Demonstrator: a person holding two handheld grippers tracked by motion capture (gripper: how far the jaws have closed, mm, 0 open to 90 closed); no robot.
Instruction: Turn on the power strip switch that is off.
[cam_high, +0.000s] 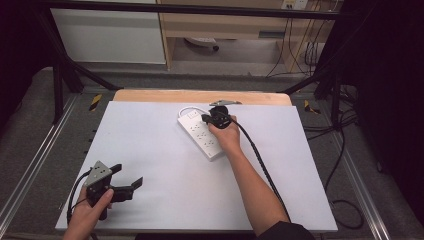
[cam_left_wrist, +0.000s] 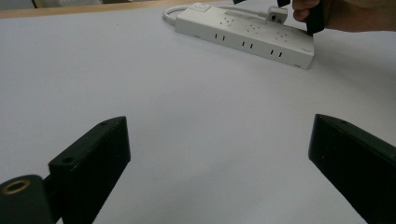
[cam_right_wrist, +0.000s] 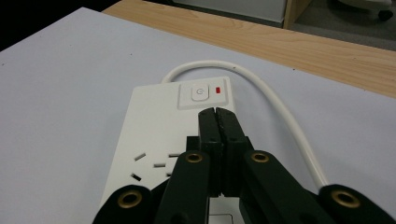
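Nearest us, our left gripper (cam_high: 125, 184) rests at the near left of the white table (cam_high: 150, 150), jaws spread wide on nothing. Our right gripper (cam_right_wrist: 218, 112), jaws clenched together empty, hovers over the power strip (cam_high: 201, 134) at far centre, just short of its switch (cam_right_wrist: 201, 93).

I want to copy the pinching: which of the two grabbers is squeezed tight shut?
The right gripper, over the white power strip near its switch. The left gripper stands wide open.
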